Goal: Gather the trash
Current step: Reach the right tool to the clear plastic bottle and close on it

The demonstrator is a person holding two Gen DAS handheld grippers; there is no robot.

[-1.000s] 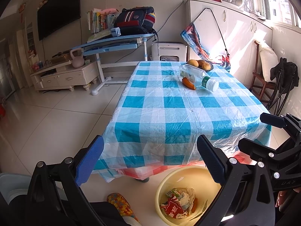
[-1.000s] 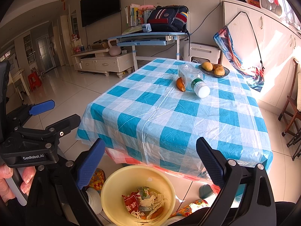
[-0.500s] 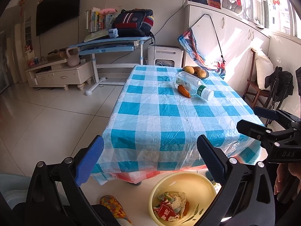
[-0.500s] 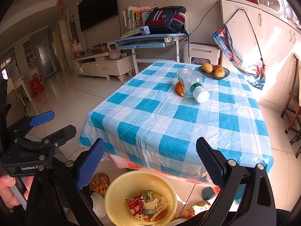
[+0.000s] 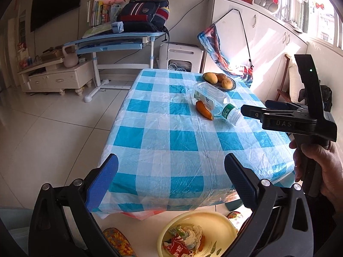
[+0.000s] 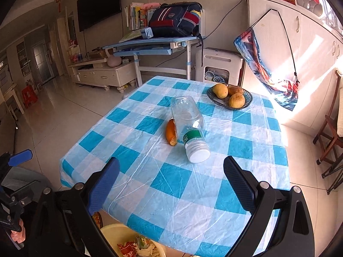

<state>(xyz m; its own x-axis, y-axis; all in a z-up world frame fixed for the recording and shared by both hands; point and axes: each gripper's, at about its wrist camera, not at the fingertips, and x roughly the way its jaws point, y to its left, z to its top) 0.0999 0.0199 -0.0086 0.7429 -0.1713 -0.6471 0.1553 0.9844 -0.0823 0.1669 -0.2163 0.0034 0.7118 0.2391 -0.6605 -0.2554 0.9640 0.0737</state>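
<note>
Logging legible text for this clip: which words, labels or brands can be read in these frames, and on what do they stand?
"DAS": on the body of the right gripper, seen from the left wrist view.
Green label on the plastic bottle: printed characters, too small to read.
Red wrapper in the yellow bin: white characters, blurred.
Book spines on the desk: unreadable.

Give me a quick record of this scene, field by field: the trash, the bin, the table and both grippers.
trash on table: empty plastic bottle on its side, orange peel touching it
bin: yellow basin on the floor, wrappers inside
table: blue checked tablecloth
also on table: fruit bowl
left gripper: open, empty
right gripper: open, empty, facing the bottle
</note>
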